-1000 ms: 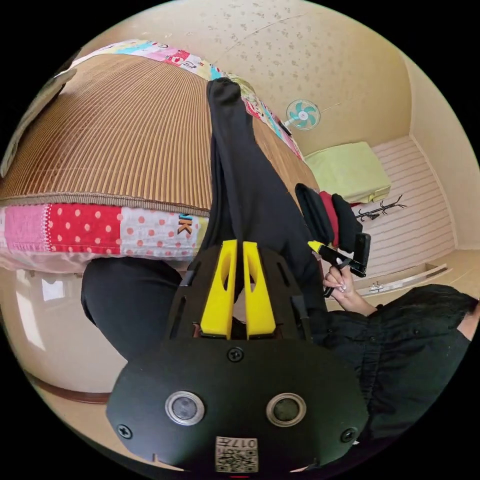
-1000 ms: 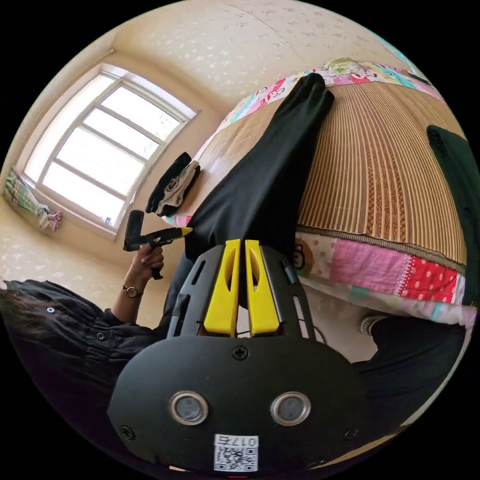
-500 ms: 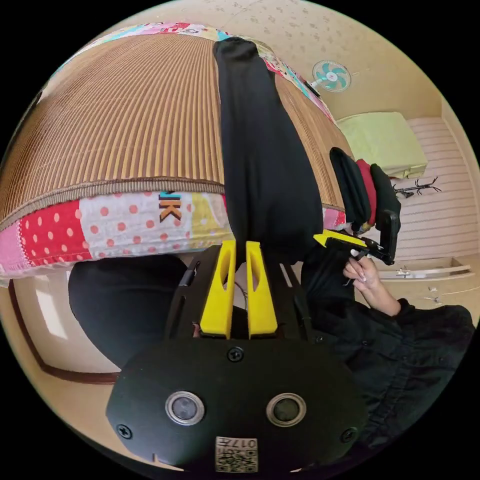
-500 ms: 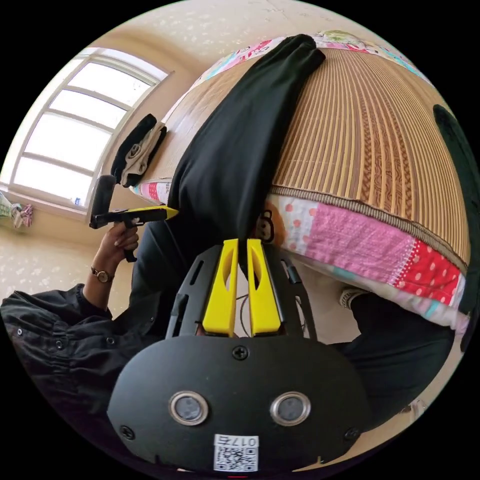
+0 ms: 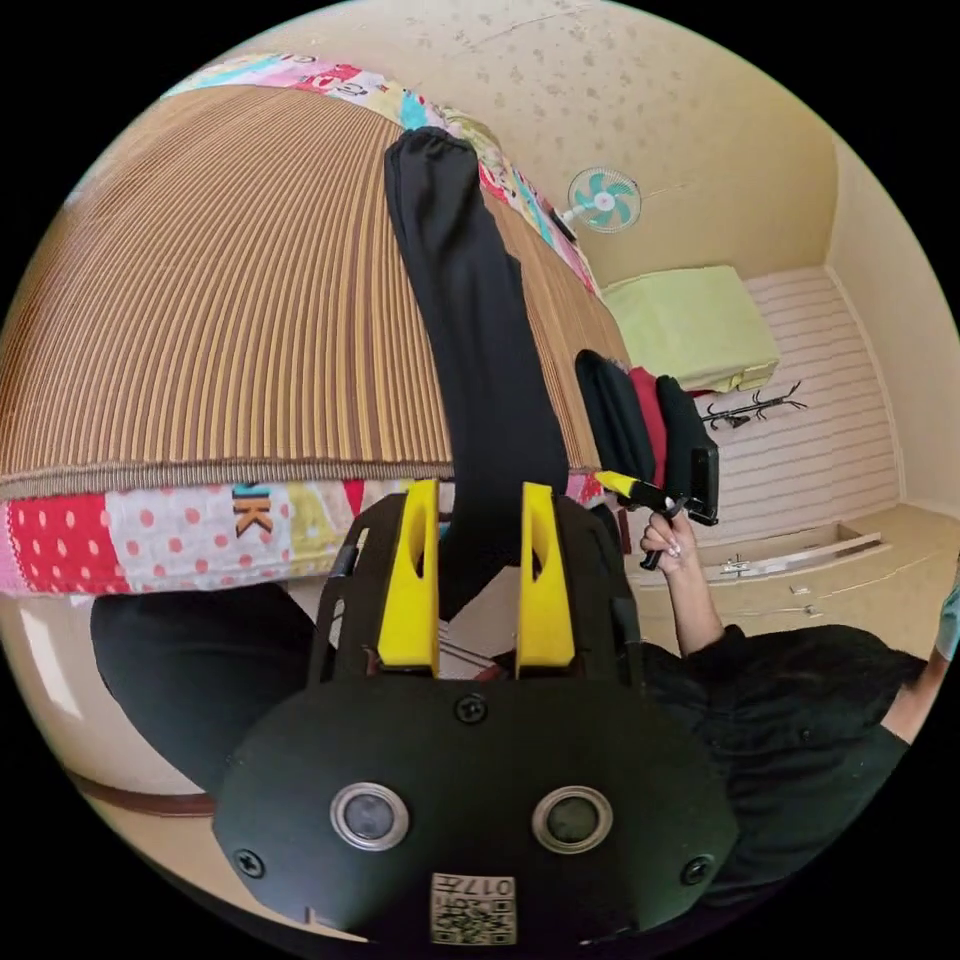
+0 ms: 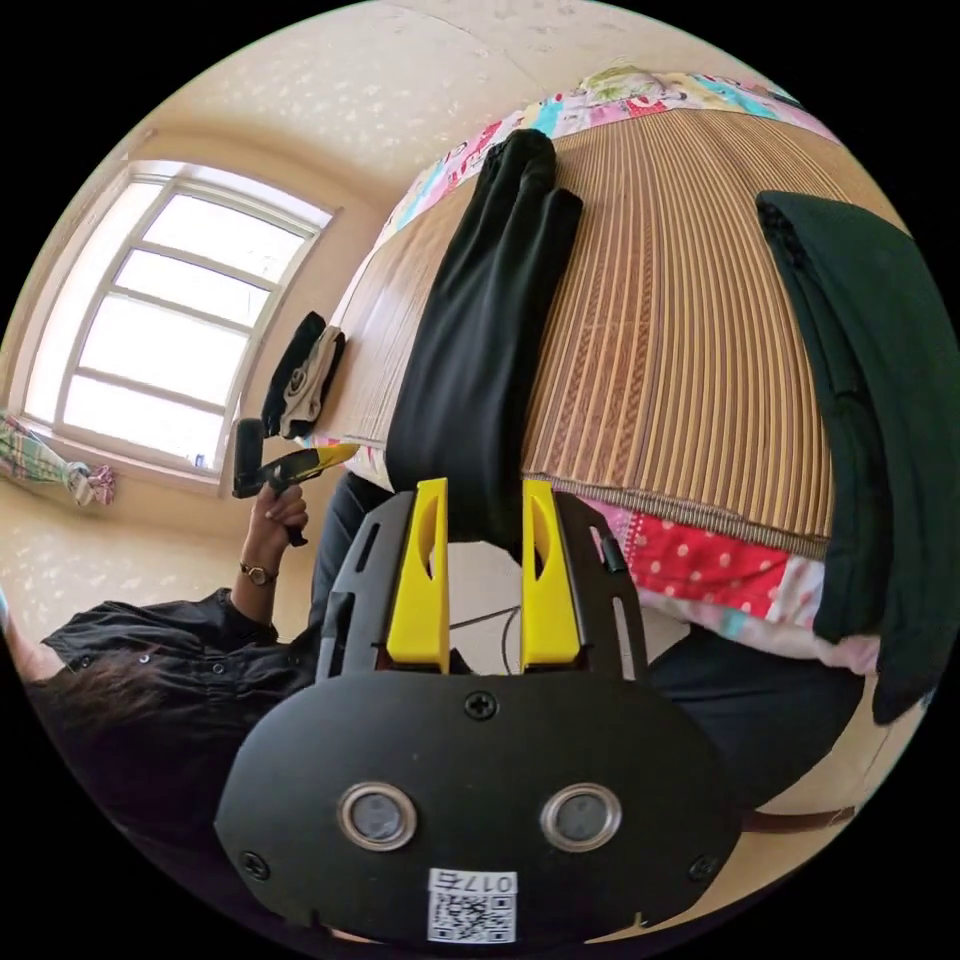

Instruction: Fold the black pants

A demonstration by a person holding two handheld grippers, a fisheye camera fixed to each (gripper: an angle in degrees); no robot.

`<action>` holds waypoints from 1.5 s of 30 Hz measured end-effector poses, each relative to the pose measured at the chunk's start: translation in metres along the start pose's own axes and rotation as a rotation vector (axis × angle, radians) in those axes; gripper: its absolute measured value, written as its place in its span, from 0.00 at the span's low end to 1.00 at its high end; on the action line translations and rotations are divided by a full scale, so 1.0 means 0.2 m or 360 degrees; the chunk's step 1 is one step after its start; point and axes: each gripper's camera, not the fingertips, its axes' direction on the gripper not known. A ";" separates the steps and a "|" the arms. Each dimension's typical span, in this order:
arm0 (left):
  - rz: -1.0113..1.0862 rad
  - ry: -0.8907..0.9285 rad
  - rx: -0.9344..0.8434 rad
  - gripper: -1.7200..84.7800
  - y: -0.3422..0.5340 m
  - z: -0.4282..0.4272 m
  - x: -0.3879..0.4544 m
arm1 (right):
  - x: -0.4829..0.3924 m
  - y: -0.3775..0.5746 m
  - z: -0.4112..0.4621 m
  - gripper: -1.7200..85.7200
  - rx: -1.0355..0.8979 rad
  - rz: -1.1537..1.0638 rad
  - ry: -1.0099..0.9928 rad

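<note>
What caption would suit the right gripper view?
Open right gripper straddling black pants laid along a striped mat.

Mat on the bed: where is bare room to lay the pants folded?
Bare mat lies between the pants and the quilt. Another strip lies between the pants and the dark green garment. It is crowded by the folded pile.

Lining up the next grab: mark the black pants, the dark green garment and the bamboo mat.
black pants (image 6: 480, 340), right gripper view, mid-leg
dark green garment (image 6: 880, 400), right gripper view, middle of its fabric
bamboo mat (image 5: 230, 330), left gripper view, bare slats
</note>
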 end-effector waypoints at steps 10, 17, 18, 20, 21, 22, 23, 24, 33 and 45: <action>-0.0054 0.0081 -0.0066 0.14 0.14 0.27 -0.02 | 0.29 -0.02 0.12 0.16 -0.0093 0.0080 -0.0243; -0.0152 0.0440 -0.0176 0.07 0.28 0.20 -0.09 | 0.44 0.26 0.08 0.07 -0.0056 0.0091 -0.0716; -0.0017 0.0426 -0.0143 0.06 0.31 0.10 0.00 | 0.40 0.29 0.04 0.06 -0.0044 0.0018 -0.0707; 0.0217 0.0456 -0.0042 0.06 0.36 -0.11 0.19 | 0.19 0.38 -0.23 0.06 0.0069 -0.0259 -0.0755; 0.0360 0.0532 0.0066 0.06 0.39 -0.27 0.32 | 0.14 0.40 -0.31 0.06 0.0114 -0.0325 -0.0792; 0.0489 0.0628 0.0195 0.06 0.42 -0.45 0.45 | 0.04 0.44 -0.48 0.06 0.0215 -0.0461 -0.0880; 0.0554 0.0674 0.0259 0.06 0.43 -0.53 0.51 | -0.07 0.47 -0.66 0.05 0.0320 -0.0600 -0.0961; 0.0691 0.0749 0.0356 0.06 0.44 -0.69 0.65 | -0.14 0.48 -0.75 0.05 0.0369 -0.0676 -0.0990; 0.1303 0.0795 0.0945 0.06 0.44 -1.43 1.52 | -1.09 0.62 -1.68 0.05 0.0928 -0.1278 -0.0888; 0.0798 0.0062 0.0682 0.06 -0.57 -1.00 1.38 | -0.84 -0.39 -1.31 0.05 0.0959 -0.0704 -0.0173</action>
